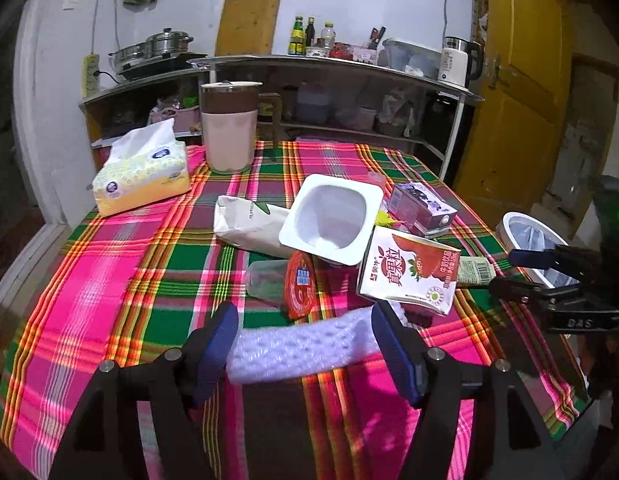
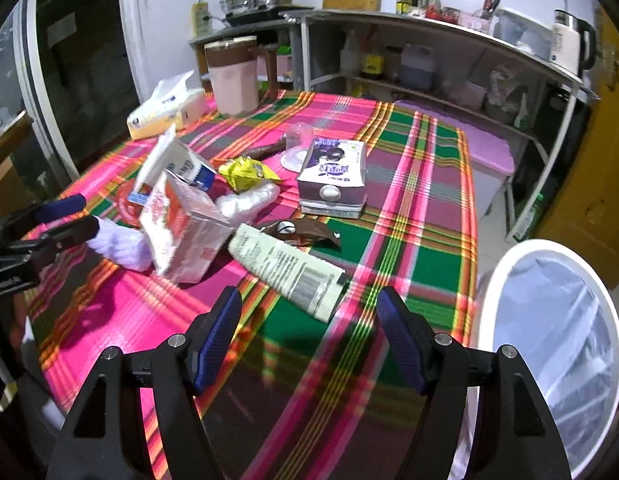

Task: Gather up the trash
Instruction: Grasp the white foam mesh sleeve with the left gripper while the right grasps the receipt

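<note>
Trash pile [image 1: 349, 248] sits mid-table [image 1: 109, 280]; tissue box [image 1: 143, 172] and jug [image 1: 228, 128] behind it at left; bin [image 2: 549, 344] beside the table's right edge.

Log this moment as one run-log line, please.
left claw: open around foam net | right claw: open, empty | bin: right

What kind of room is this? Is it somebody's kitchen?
Most likely a home kitchen. Steel pots sit on a cooktop, an electric kettle and sauce bottles stand on the metal shelf, and a table with a plaid cloth is strewn with empty food cartons.
</note>
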`<state>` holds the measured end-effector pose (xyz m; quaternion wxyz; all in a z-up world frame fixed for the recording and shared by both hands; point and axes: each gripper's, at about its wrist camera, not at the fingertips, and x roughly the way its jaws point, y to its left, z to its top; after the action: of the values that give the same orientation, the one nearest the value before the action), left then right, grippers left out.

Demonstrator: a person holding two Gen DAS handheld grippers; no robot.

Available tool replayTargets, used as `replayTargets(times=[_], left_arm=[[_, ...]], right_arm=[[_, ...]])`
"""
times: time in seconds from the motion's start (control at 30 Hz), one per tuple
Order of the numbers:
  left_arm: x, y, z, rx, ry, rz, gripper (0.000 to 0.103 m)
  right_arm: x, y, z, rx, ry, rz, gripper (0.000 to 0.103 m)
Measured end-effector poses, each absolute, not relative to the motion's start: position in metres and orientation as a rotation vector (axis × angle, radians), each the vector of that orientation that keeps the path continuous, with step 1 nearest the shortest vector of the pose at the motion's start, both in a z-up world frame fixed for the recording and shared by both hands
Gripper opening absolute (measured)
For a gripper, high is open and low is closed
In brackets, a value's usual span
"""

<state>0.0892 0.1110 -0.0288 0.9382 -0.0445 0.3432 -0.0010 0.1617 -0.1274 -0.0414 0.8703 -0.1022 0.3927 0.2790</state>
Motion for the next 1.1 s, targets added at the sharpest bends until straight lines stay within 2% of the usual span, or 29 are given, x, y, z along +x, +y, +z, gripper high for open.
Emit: replayTargets(times=[0.5,0.6,0.67,0.73,0.87,1.03,1.1], left_arm=[[0.096,0.104,-0.049,-0.047,0.797,-0.117,0.069],[0.091,0.098,-0.050,-0.025,0.806,-0.127,0.069],[0.088,0.094,-0.051,-0.019,0.812,-0.132,0.069],[0.086,0.091,-0.051,-0.014,0.811,-0.122,0.069],[0.080,0.085,-0.052,-0.016,0.809,-0.103,0.056],[0.071,0.084,-0.050,-0.050,0.799,-0.061,0.038],[0.067,0.085,-0.048,-0.074,0.794,-0.055,0.024]], right_arm=[[0.192,-0.104,-0.059,-0.317,0.893,0.726,0.070],[0.187,-0.105,-0.058,-0.308,0.898,0.722,0.058],[0.184,-0.107,-0.057,-0.281,0.903,0.732,0.043],[0.180,-0.107,-0.056,-0.262,0.905,0.740,0.036],[0.168,-0.106,-0.055,-0.255,0.894,0.736,0.029],[0.153,-0.109,-0.052,-0.230,0.877,0.725,0.027],[0.149,-0.112,-0.051,-0.216,0.874,0.722,0.027]])
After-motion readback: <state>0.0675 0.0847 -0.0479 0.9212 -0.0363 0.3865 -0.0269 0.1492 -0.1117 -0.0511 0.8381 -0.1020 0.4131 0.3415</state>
